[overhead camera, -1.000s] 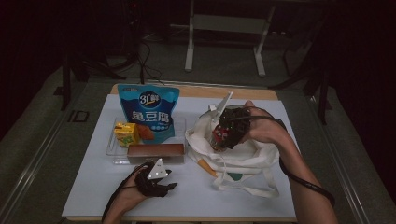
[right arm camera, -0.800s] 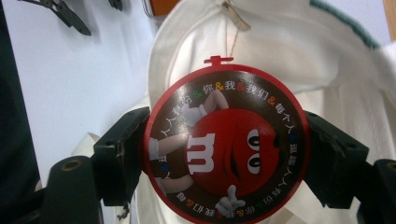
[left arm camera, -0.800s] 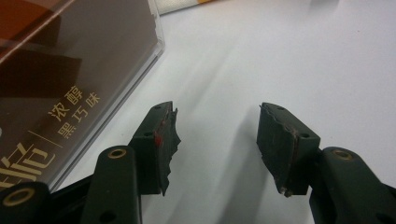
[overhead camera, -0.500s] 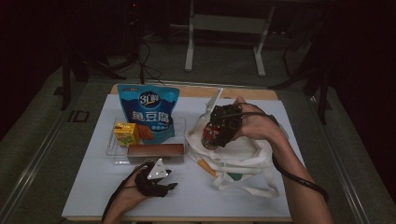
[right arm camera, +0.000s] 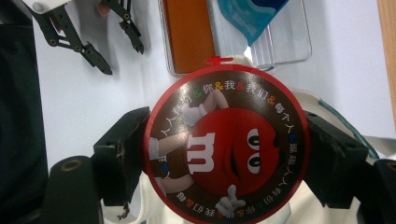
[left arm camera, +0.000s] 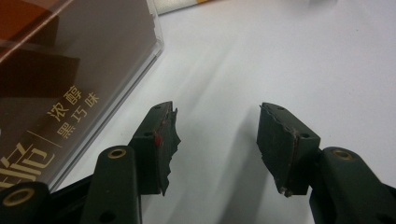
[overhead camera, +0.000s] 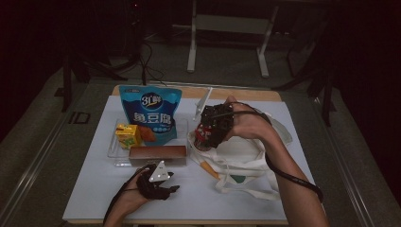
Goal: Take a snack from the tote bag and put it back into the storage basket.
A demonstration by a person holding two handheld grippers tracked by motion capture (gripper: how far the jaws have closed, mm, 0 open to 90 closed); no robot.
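Tin [right arm camera: 226, 144] | round, red-rimmed, cartoon face lid | clamped in right hand-held gripper [right arm camera: 224, 158]

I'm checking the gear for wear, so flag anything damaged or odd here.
The left tongs stand open over the bare table, and their black pads look torn: ragged, chipped edges with red showing beneath. The right tongs grip a round M&M's tin above the white tote bag; nothing spilled.

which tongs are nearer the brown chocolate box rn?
Left. The left tongs sit open on the table just in front of the brown chocolate box, beside its clear tray. The right tongs hold a round M&M's tin over the white bag.
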